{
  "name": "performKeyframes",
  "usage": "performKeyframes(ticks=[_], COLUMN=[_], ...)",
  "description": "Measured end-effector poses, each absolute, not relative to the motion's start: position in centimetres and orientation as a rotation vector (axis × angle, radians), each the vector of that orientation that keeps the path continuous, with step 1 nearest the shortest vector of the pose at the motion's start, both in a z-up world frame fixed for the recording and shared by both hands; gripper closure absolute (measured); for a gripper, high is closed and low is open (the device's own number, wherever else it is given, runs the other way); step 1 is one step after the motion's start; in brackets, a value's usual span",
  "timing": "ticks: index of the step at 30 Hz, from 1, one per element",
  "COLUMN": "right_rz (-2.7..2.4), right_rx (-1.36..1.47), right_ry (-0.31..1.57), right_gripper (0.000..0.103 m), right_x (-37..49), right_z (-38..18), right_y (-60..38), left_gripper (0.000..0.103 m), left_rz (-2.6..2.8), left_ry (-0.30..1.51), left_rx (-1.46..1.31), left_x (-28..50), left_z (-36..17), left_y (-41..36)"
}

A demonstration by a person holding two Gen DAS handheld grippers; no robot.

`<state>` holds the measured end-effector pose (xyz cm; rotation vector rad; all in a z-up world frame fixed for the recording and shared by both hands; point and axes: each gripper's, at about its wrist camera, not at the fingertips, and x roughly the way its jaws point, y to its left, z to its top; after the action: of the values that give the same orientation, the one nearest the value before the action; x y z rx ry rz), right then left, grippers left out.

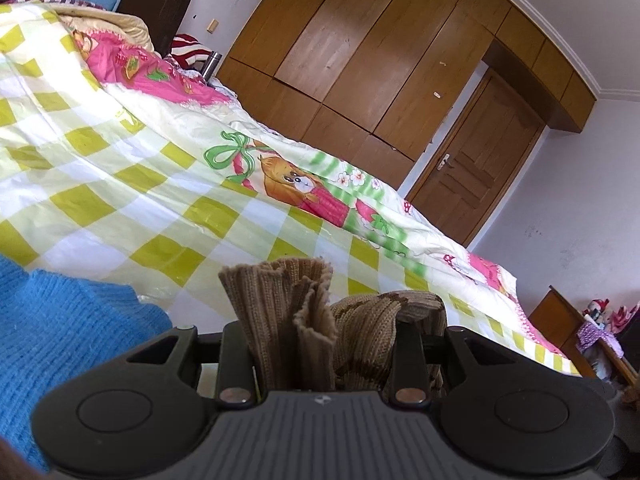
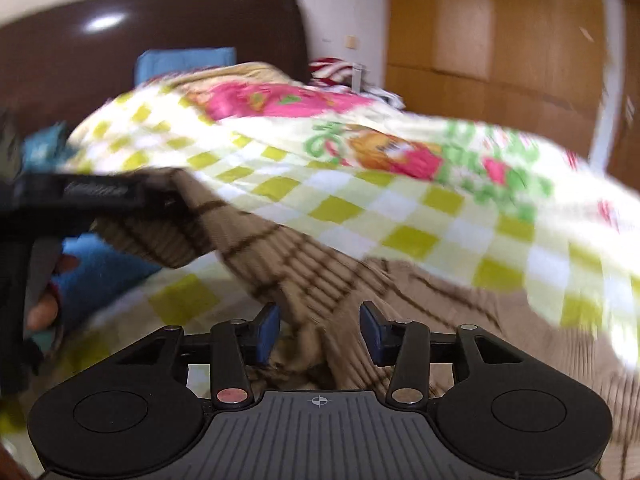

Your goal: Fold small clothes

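Note:
A tan ribbed knit garment with dark brown stripes (image 2: 304, 268) lies on the bed. My left gripper (image 1: 320, 344) is shut on a bunched edge of it (image 1: 280, 312), and the cloth hides the fingertips. In the right wrist view the left gripper (image 2: 160, 196) holds that edge lifted at the left. My right gripper (image 2: 320, 330) is open, its blue pads (image 2: 268, 330) on either side of a fold of the garment without closing on it. This view is blurred by motion.
A blue knit garment (image 1: 68, 340) lies at the left on the green-checked quilt (image 1: 132, 176). A dark headboard (image 2: 160, 40) and a blue pillow (image 2: 184, 62) are behind. Wooden wardrobes (image 1: 380, 52) and a door (image 1: 476, 164) stand beyond the bed.

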<state>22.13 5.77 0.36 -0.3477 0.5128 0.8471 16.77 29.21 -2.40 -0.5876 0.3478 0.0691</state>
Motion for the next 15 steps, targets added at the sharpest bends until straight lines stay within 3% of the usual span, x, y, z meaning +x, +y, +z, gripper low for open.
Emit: performKeyframes(ticks=[3, 5, 6, 9, 15], right_rz=[0.881, 0.869, 0.87, 0.902, 0.926], right_rx=[-0.461, -0.489, -0.474, -0.341, -0.111], right_ry=[0.428, 0.41, 0.436, 0.502, 0.437], right_gripper=[0.06, 0.07, 0.094, 0.095, 0.095], right_x=[21.4, 21.6, 22.0, 23.2, 23.4], right_z=[0.0, -0.4, -0.4, 1.2, 6.4], right_y=[8.1, 9.7, 10.5, 12.4, 13.2], left_gripper=[0.058, 0.058, 0.058, 0.058, 0.058], left_rz=[0.066, 0.07, 0.075, 0.092, 0.072], left_ry=[0.349, 0.351, 0.348, 0.317, 0.209], left_rx=[-0.588, -0.587, -0.582, -0.533, -0.411], left_x=[16.9, 16.9, 16.9, 16.6, 16.3], left_z=[-2.5, -2.2, -1.9, 0.5, 7.0], left_y=[29.2, 29.3, 29.5, 30.3, 29.4])
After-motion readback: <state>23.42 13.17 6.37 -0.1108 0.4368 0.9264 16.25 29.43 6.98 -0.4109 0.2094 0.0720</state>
